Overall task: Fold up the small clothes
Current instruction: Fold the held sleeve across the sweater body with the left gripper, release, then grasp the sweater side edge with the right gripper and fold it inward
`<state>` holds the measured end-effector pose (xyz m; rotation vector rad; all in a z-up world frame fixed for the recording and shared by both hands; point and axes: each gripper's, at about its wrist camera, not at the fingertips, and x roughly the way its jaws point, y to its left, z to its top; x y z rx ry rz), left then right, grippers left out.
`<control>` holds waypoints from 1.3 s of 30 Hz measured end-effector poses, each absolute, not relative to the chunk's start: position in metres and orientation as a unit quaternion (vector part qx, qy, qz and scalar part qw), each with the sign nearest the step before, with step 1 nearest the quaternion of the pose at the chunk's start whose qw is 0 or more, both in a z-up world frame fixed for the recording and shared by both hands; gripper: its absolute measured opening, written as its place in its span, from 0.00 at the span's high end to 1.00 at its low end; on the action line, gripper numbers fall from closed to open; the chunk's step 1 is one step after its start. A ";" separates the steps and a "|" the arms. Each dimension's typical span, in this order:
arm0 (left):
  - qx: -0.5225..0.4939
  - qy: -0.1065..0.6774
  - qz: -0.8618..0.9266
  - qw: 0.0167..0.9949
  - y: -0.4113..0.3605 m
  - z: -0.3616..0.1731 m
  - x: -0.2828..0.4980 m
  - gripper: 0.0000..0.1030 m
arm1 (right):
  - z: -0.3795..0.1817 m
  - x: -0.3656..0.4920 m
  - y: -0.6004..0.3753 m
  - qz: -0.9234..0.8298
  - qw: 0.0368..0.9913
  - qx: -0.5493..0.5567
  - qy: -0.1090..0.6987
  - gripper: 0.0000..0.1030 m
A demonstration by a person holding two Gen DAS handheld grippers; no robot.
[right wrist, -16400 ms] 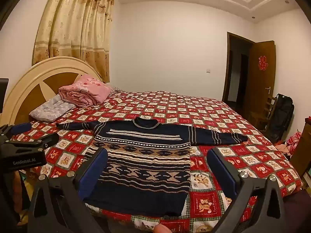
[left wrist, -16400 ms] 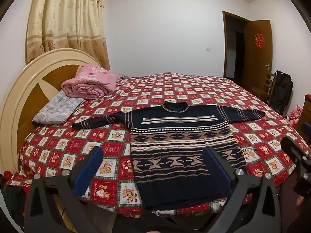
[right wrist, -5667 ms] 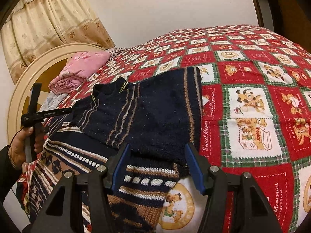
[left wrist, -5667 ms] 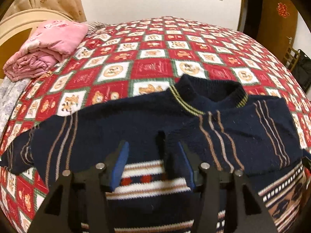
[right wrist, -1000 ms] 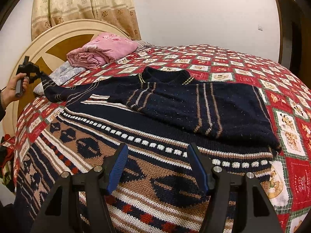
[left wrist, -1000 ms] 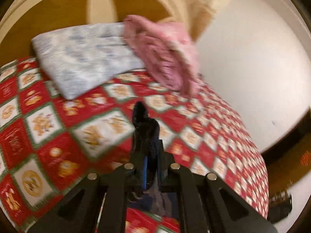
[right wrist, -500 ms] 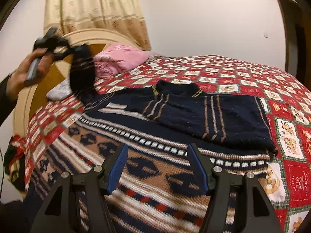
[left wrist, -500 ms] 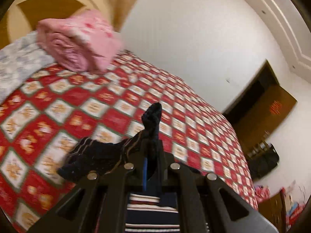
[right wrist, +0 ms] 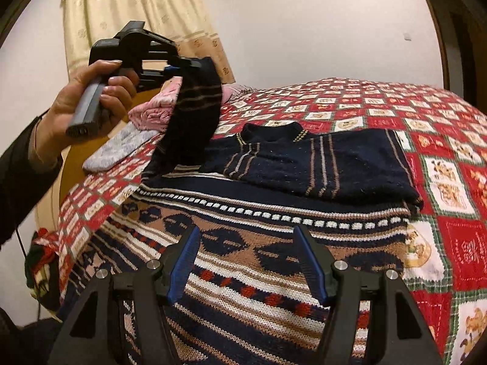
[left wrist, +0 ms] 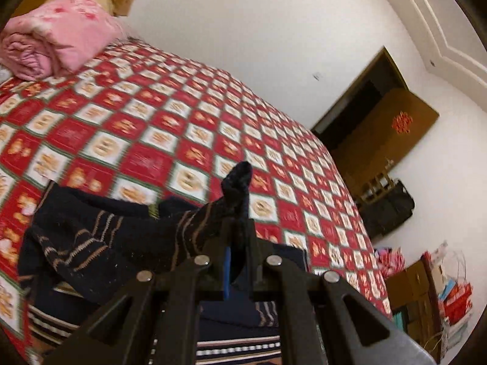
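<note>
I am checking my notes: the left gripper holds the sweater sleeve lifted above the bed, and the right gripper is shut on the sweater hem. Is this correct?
Not quite. The right gripper is open and holds nothing, as the right wrist view shows. The left gripper does hold the sweater sleeve lifted above the bed.

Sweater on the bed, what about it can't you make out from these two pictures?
- Hem of the sweater: right wrist view, cut off by the bottom edge behind the right gripper.
- Cuff tip of the sleeve: left wrist view, bunched in the shut left gripper.
- Bedspread pattern: left wrist view, motion blur.
</note>
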<state>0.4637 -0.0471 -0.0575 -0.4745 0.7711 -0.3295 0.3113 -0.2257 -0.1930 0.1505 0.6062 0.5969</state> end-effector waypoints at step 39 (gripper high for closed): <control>0.079 0.380 -0.023 0.921 -0.017 -0.147 0.415 0.30 | -0.166 0.378 -0.236 0.263 0.890 0.161 0.336 0.37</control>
